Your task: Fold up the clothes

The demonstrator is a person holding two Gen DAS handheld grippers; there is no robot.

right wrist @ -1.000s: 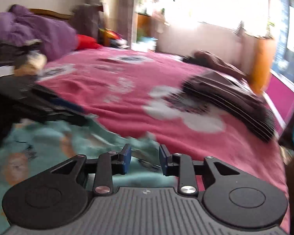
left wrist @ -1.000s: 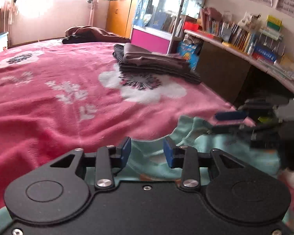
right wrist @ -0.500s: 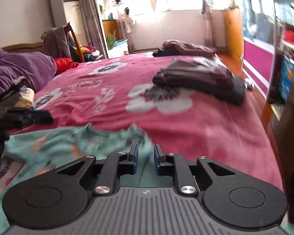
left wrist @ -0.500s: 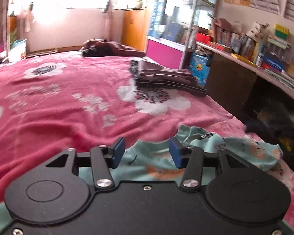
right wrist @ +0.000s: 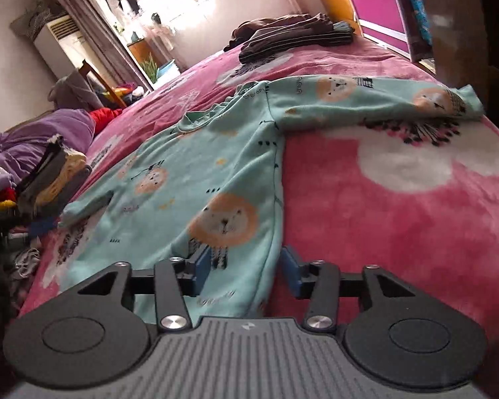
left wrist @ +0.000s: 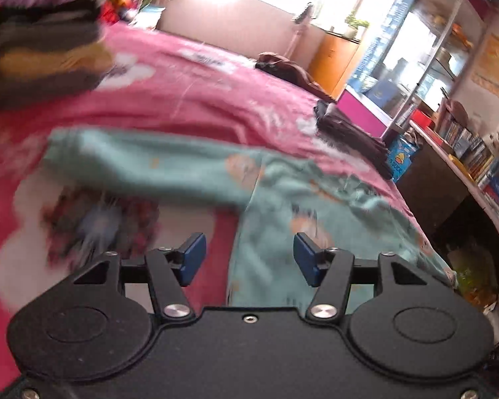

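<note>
A mint-green long-sleeved top with lion faces (right wrist: 196, 179) lies spread flat on the pink flowered bedspread (right wrist: 399, 206), sleeves stretched out to both sides. My right gripper (right wrist: 246, 267) is open, its blue pads straddling the top's right side seam near the hem. In the blurred left wrist view the same top (left wrist: 282, 199) shows with one sleeve running left. My left gripper (left wrist: 249, 257) is open wide above the top's left side edge, holding nothing.
A folded stack of dark brown clothes (right wrist: 296, 38) sits further up the bed, with a dark heap (left wrist: 282, 69) beyond. A pile of purple, yellow and grey garments (right wrist: 33, 173) lies at the left. A desk with books (left wrist: 475, 166) borders the bed.
Both grippers have opened wider and dropped back toward the hem end. The top, earlier bunched by the collar, now lies spread flat. The left view has swung and is blurred.
</note>
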